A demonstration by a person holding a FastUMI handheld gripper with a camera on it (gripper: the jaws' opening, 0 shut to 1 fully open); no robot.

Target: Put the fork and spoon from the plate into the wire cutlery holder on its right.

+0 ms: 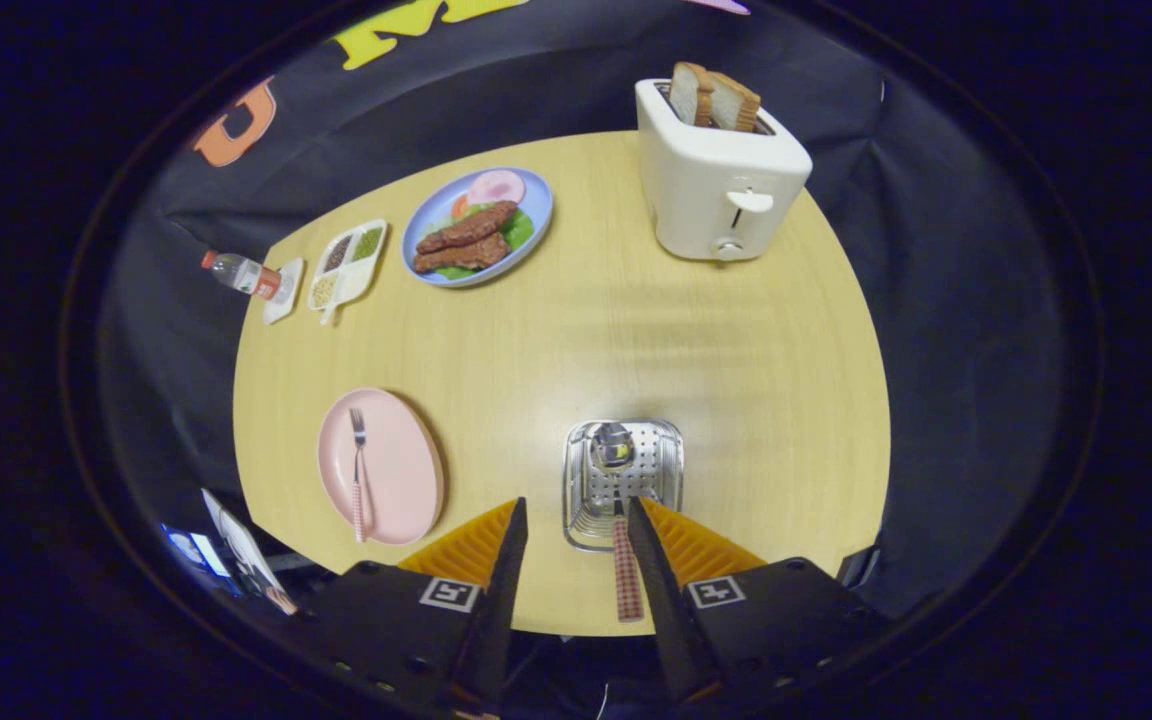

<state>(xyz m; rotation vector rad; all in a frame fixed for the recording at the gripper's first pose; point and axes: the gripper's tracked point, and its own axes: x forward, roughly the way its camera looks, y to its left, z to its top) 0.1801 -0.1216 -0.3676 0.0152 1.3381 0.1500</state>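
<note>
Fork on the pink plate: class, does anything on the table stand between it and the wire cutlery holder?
Nothing visible does. The fork lies on the pink plate, and bare table separates the plate from the wire cutlery holder. The spoon already rests in the holder, between the fingers of the open gripper.

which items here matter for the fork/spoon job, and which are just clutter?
Job items:
- spoon, bowl already in the wire cutlery holder, handle between the open gripper fingers
- fork, lying on the pink plate

Clutter:
- toaster with bread
- blue plate of food
- divided tray
- bottle
</note>
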